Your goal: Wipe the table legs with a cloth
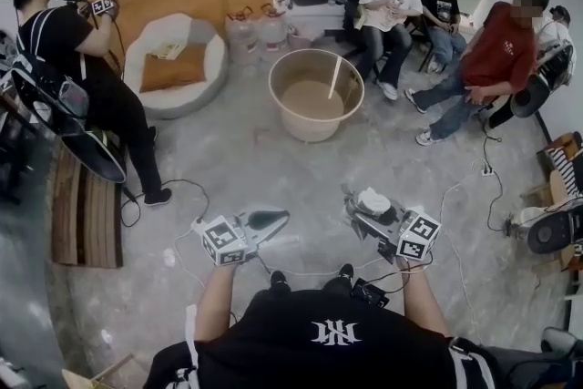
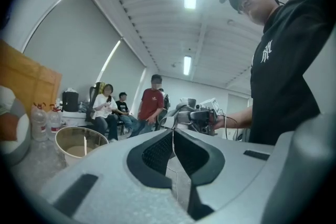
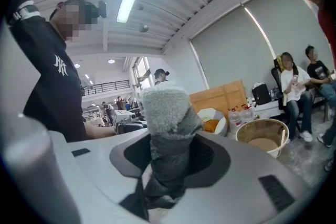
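Note:
I hold both grippers at waist height over a concrete floor. Between the pads of my right gripper is a rolled grey cloth with a pale fluffy end, and the jaws are shut on it. The cloth shows as a pale bundle in the head view. My left gripper is shut with nothing in it, its dark pads touching. The two grippers point toward each other, a short gap apart. No table or table leg can be seen in any view.
A beige tub with a stick in it stands ahead on the floor. Behind it are water bottles and a round cushioned seat. Seated people fill the right, and a standing person is at the left. Cables run across the floor.

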A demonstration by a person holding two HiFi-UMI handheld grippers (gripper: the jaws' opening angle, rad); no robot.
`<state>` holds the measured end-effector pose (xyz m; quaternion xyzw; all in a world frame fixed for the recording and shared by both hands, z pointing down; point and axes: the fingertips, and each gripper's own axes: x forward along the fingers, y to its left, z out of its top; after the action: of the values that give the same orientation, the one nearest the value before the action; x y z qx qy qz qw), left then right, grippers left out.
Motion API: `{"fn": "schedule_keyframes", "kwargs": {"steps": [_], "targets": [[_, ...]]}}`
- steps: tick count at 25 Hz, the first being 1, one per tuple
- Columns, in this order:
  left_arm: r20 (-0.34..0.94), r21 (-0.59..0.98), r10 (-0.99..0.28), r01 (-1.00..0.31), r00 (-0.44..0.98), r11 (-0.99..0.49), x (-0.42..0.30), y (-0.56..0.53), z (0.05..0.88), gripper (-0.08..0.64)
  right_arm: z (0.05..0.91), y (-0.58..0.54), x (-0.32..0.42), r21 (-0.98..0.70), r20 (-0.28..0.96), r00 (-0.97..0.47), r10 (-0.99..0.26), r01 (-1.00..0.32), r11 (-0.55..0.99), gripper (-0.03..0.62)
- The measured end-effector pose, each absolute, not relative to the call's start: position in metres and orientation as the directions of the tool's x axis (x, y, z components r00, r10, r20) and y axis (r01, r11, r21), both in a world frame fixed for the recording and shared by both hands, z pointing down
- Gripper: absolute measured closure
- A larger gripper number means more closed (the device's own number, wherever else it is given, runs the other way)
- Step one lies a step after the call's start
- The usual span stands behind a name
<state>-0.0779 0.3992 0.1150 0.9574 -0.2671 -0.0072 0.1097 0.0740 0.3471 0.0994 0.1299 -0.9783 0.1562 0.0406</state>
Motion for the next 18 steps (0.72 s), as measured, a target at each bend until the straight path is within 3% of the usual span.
{"fn": "schedule_keyframes", "kwargs": {"steps": [6, 11, 18], "targets": [[0.092, 0.241, -0.544, -0.549, 0.834, -0.801, -0.054, 0.366, 0.110, 0.554, 0.103, 0.312, 0.106, -0.291, 0.139, -0.961, -0.240, -0.271, 0.918, 0.440], [0.093, 0.329, -0.558, -0.554, 0.825, -0.765, 0.025, 0.325, 0.083, 0.554, 0.091, 0.272, 0.193, -0.374, 0.100, -0.968, -0.229, -0.250, 0.893, 0.440], [0.159, 0.316, -0.618, -0.633, 0.770, -0.707, 0.098, 0.251, 0.085, 0.554, 0.092, 0.199, 0.282, -0.333, 0.076, -0.972, -0.223, -0.236, 0.913, 0.440]]}}
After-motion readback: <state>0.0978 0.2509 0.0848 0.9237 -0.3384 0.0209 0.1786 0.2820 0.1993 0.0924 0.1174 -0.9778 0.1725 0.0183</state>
